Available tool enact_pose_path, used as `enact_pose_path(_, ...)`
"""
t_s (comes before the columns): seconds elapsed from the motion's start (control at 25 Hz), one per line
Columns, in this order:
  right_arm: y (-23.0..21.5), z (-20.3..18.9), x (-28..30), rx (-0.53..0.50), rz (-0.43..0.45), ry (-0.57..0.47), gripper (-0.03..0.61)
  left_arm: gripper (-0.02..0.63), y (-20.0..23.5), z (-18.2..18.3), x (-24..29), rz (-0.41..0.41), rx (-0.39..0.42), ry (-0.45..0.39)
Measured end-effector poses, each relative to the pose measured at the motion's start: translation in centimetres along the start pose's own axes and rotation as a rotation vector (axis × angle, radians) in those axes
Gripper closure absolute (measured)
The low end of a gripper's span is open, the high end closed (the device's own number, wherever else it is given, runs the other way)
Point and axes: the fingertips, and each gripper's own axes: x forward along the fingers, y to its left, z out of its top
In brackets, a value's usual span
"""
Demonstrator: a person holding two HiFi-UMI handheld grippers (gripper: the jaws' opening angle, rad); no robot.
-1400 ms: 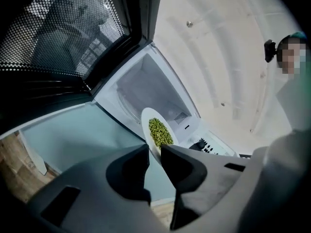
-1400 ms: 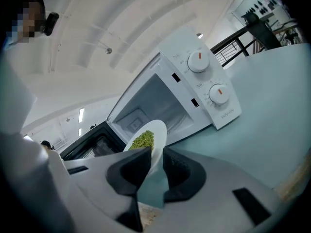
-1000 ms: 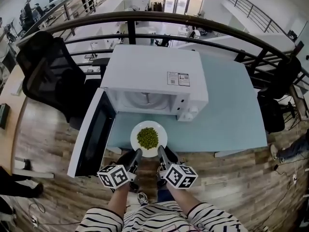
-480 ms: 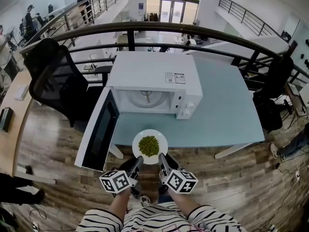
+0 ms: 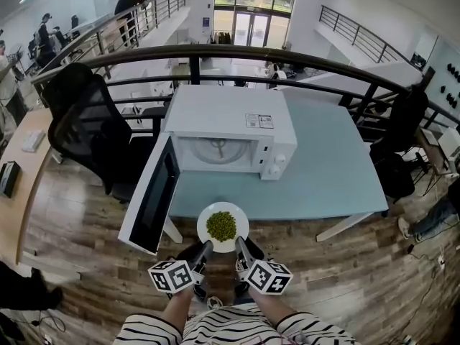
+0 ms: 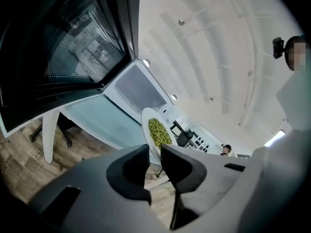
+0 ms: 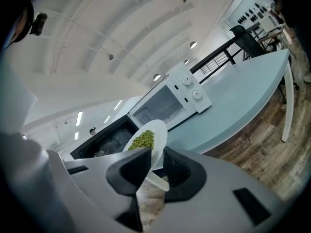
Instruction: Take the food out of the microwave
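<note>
Table: a light blue top (image 5: 338, 171) stood on white legs (image 5: 343, 226), with a dark railing (image 5: 287, 49) running behind its far side.
On the table: a white microwave (image 5: 226, 117) sat on the left, far part of the top, its front facing the near edge.
Microwave door: the door (image 5: 151, 196) was swung wide to the left and reached out past the table's left edge, over the floor.
Floor: wood planks (image 5: 345, 279) carried the table's legs.
On the floor, left of the table: a black office chair (image 5: 86, 128) stood near the open door.
</note>
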Motion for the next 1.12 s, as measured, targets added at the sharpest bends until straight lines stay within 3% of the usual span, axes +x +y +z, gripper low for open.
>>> enact_pose_path(1.12,0.2,-3.1,-2.3,0.033,-0.023,0.029,0.492,0.531,0.3,-2.6,-2.7,0.008,-0.022,0.029)
